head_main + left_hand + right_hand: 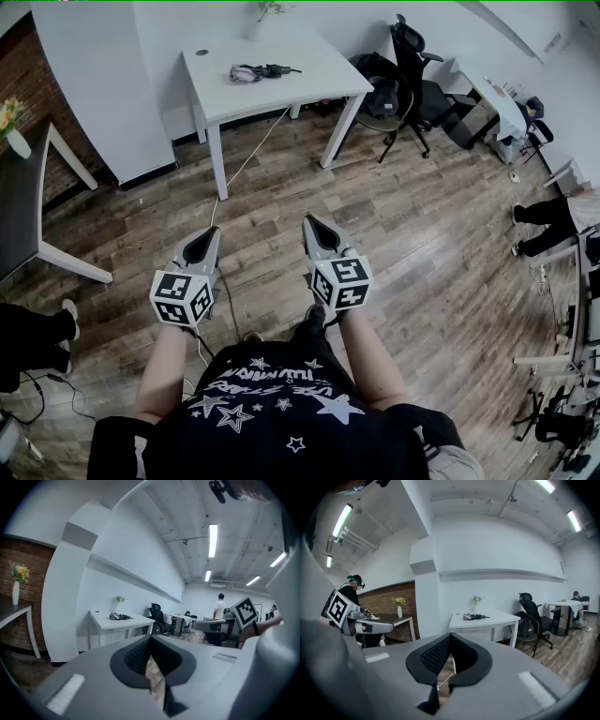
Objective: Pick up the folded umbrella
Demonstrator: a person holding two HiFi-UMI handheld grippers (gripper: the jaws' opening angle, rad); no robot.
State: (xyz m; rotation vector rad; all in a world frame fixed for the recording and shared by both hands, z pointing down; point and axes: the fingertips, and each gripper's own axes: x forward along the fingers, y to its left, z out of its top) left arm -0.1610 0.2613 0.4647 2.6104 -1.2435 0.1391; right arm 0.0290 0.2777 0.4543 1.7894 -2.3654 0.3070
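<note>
The folded umbrella, dark with a pale strap end, lies on a white table far ahead across the wooden floor. It shows small in the left gripper view as the umbrella and in the right gripper view as the umbrella. My left gripper and right gripper are held side by side over the floor, well short of the table, both pointing toward it. Both are shut with nothing between the jaws.
A black office chair stands right of the table. A dark table with a vase of flowers is at the left by a brick wall. A white cable runs down from the table to the floor. People's legs show at both edges.
</note>
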